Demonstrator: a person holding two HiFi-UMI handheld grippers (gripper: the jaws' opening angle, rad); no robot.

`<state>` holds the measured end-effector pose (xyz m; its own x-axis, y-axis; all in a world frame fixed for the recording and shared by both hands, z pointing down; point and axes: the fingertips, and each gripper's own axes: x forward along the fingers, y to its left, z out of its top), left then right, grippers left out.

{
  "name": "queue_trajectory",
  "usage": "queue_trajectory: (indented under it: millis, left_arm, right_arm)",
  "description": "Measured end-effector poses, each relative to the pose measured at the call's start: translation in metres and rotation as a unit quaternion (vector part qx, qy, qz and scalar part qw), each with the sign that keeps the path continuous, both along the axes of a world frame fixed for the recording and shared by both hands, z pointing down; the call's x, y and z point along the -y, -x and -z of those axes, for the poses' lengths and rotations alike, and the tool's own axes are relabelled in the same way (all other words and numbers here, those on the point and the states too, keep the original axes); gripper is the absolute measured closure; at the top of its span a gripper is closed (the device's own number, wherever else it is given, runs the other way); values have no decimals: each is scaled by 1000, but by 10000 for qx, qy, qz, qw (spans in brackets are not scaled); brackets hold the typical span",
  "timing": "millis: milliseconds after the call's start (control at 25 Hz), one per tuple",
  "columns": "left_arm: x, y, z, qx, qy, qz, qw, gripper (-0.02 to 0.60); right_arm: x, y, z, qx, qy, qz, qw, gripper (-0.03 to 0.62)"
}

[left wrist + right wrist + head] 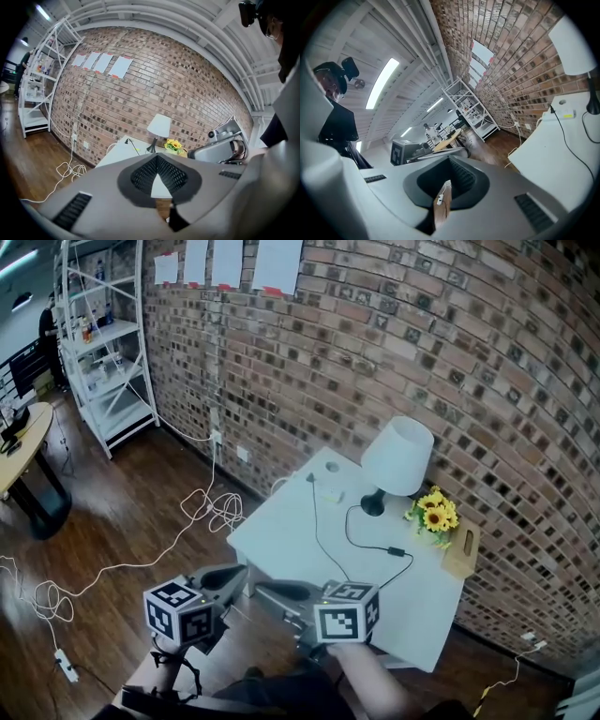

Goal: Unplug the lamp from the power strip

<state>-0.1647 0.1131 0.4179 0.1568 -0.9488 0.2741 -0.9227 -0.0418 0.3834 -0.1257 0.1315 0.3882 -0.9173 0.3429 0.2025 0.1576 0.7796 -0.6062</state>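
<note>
Head view: white table [281, 540] stands vs. the brick wall [422, 334], w/ the lamp [397, 457] near its back edge, white shade over a black base. The lamp's black cord [375, 545] loops across the tabletop from the base, then runs toward the front edge and out of sight behind the right gripper's marker cube; where it ends can't be seen. Yellow sunflowers [436, 514] sit just beside the lamp, and a wooden board [462, 549] lies at the table's right edge. A white power strip [64, 664] lies on the wood floor at lower left, well apart from the table, w/ white cable trailing to it. Left gripper [242, 569] and right gripper [259, 586] are both held in front of the table's near edge, tips close together, touching nothing. Left gripper view: left gripper [157, 157] has its jaws pressed together w/ nothing between, lamp straight ahead beyond the tips. Right gripper view: right gripper [450, 159] has its jaws pressed together too, empty, table off to the right.
</note>
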Motion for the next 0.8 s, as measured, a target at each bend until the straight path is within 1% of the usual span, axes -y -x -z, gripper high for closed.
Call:
queue_trajectory:
  millis: [160,280,320,440,480,600,800]
  left_arm:
    - [-1,0,-8,-38,80,83,9999,572]
    - [1,-1,-11,-1,84,83,9999,572]
    - [3,-1,-11,49,70,75,9999,572]
    - [12,11,-17,356,107,114,9992,572]
    - [15,11,-19,371,152,118,9991,572]
    - [23,1,-24,151,283,89,9994,572]
    - [48,1,-32,239,412,-24,9989,572]
  right_arm:
    - [-3,3,-3,1,-3,148,9999,599]
    - [0,1,-10,-37,27,196,9998,599]
    - [3,1,-12,-49,32,198,9998,599]
    - [11,9,-17,-33,35,287,9996,599]
    - [12,10,-20,-30,66,314,9995,599]
    - [16,6,-29,-61,176,408,9990,599]
    - [44,2,-39,-9,224,345,9992,599]
